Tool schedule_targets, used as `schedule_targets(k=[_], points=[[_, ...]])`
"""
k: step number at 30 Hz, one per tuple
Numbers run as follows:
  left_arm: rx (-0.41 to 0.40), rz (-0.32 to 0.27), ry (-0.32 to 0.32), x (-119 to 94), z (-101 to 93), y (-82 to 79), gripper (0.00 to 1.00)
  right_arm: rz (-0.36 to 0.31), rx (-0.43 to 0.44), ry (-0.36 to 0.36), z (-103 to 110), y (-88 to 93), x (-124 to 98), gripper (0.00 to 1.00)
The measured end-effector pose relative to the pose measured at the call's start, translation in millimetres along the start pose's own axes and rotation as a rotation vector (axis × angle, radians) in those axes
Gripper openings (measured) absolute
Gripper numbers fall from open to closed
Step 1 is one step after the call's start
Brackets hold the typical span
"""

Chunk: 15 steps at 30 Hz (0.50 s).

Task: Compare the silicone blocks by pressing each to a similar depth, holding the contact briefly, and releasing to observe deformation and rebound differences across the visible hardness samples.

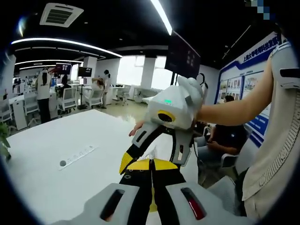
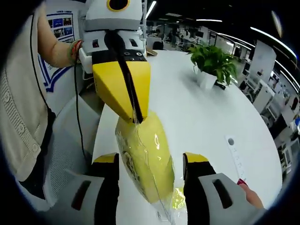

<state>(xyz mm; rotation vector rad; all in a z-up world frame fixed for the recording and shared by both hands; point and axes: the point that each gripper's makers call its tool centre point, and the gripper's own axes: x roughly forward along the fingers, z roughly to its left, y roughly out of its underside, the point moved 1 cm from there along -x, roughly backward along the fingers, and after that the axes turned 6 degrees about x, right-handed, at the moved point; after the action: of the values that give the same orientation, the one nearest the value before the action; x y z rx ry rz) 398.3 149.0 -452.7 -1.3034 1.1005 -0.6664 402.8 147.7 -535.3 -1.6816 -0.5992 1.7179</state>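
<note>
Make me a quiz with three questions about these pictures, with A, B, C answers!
1. Where does the potted plant stand?
A. on the white table
B. on the floor
C. on a chair

2. What colour is the block?
A. blue
B. yellow
C. red

3. How do the right gripper's jaws stand?
A. shut tight
B. open, one on each side of the block
C. closed on the plant

Answers:
1 A: its white pot sits on the tabletop.
2 B: it shows yellow through its clear wrap.
3 B: the jaws are apart with the block between them.
</note>
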Motion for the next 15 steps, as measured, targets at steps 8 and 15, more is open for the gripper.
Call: schedule_targets(k=[8,15], points=[[-0.012,-0.015,-0.007,-2,1.4,-2.5,0.0,-0.074,0.03,0.104,-9,-4.1,-10,0.55],[-0.029,-0.019,-0.017,-4,5.3,-0.4,0.0,-0.163,0.075,0.188,-15,-7.3,-19,0.57]])
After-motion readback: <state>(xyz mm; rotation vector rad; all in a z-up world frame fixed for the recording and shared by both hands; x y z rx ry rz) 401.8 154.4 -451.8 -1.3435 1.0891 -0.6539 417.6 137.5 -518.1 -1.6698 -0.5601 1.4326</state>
